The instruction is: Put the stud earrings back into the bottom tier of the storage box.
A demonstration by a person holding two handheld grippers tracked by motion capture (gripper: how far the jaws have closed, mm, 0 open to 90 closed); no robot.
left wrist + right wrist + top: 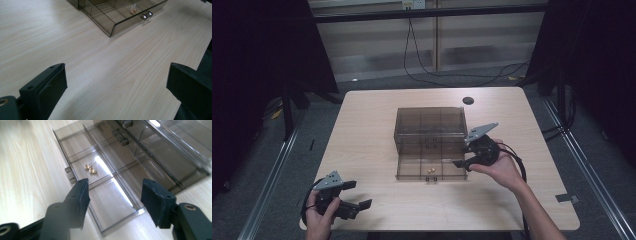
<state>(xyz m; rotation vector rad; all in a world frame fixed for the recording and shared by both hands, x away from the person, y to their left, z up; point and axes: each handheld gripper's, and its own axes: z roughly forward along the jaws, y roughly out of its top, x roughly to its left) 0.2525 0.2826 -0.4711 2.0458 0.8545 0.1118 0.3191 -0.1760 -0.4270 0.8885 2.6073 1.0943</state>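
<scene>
Left tongs [354, 194], lower left of the high view: held low over the table [362, 130], jaws wide apart, nothing between them. Bare wood is seen between the jaws in the left gripper view, with the drawer [120, 15] at the upper centre of that frame, well apart.

Centre of the high view: a smoked clear box [429, 127], its bottom drawer pulled out toward the person. Two small gold earrings [431, 170] lie in a front compartment, just behind the knobs [146, 15].

Right tongs [464, 150], right of centre: held at the drawer's right end, jaws parted and empty. In the right gripper view the drawer's end compartment is framed between the jaws, with the earrings [90, 168] up and to the left of them.

Risks, as judged:
- The light drawer could be knocked or pulled clear of the box if a jaw catches its wall.
- The earrings could be jolted into another compartment, or over the wall, by a hard push shut.
- The box could be slid across the table, since it is not steadied by the left tongs.
- Such small earrings could be slipped from broad pads if picked.
</scene>
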